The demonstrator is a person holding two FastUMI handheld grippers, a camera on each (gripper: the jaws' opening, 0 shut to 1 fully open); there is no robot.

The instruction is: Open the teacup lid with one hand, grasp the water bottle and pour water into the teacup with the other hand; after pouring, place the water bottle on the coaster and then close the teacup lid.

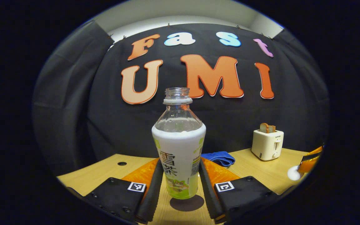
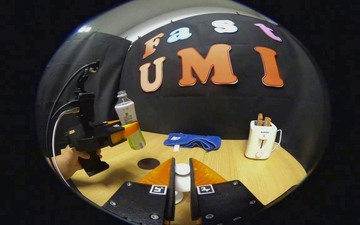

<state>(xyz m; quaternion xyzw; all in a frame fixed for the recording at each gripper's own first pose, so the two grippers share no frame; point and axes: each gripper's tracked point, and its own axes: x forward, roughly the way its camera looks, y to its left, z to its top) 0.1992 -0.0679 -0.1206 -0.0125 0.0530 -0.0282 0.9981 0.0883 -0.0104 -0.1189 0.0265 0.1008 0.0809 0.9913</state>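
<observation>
Nearby — toaster [image 2: 260, 140], blue towel [image 2: 192, 140]; left claw [image 1: 180, 175] clamps bottle [image 1: 179, 147]; right claw [image 2: 180, 175] pinches lid [image 2: 182, 170].

Black gripper [image 2: 180, 187] bodies with silver screws, square coded tags, orange ribbed panels, looping cables [image 2: 56, 118]

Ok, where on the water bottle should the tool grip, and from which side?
Grip the water bottle on its straight labelled body, coming in level from the side, as the left tool does. The shoulder above tapers, and the neck is uncapped.
</observation>
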